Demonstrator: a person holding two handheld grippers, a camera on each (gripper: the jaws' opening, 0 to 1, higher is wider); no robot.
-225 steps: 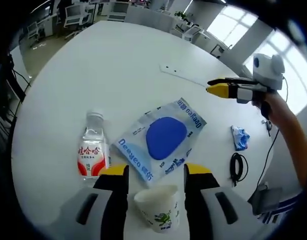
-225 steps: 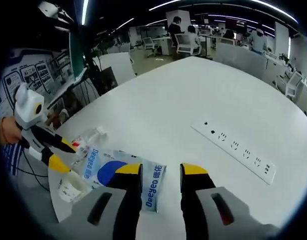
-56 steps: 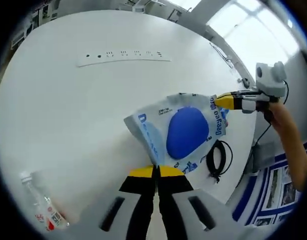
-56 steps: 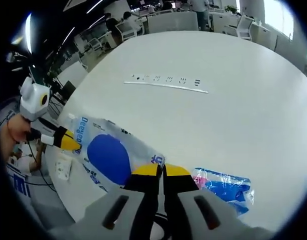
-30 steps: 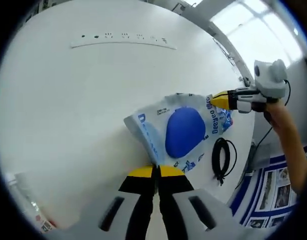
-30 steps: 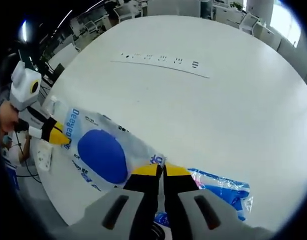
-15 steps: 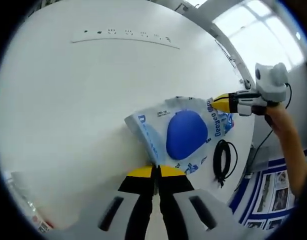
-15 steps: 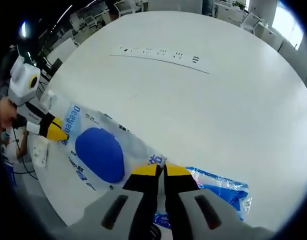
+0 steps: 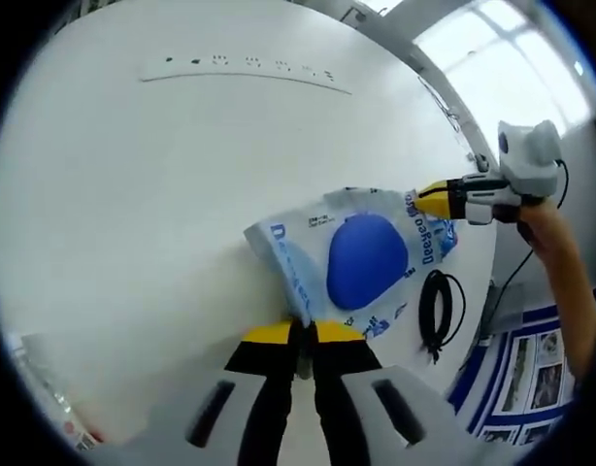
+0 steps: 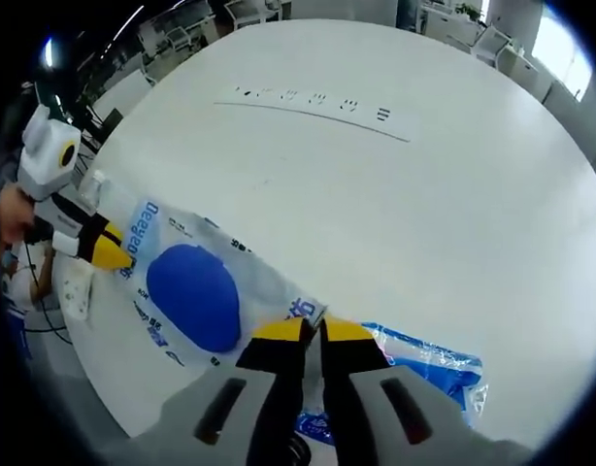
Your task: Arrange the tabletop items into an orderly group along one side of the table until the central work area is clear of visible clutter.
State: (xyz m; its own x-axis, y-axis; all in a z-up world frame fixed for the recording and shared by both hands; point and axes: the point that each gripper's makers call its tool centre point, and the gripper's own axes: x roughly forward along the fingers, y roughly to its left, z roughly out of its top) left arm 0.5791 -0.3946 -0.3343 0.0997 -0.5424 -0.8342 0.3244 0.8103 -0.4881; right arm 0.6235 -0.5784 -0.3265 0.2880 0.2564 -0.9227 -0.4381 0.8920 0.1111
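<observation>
Holding a plastic bag (image 9: pixel 361 260) between two grippers
Left gripper (image 9: pixel 294 333) and right gripper (image 10: pixel 313 331) each pinch opposite bag edges, jaws closed, above the white table (image 9: pixel 133 184).

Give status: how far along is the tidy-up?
Done: the small blue packet and black cable lie near the table edge. In hand: both tools, left tool and right tool, pinch opposite ends of the blue-and-white bag. Left: set the bag down; the water bottle sits apart.
</observation>
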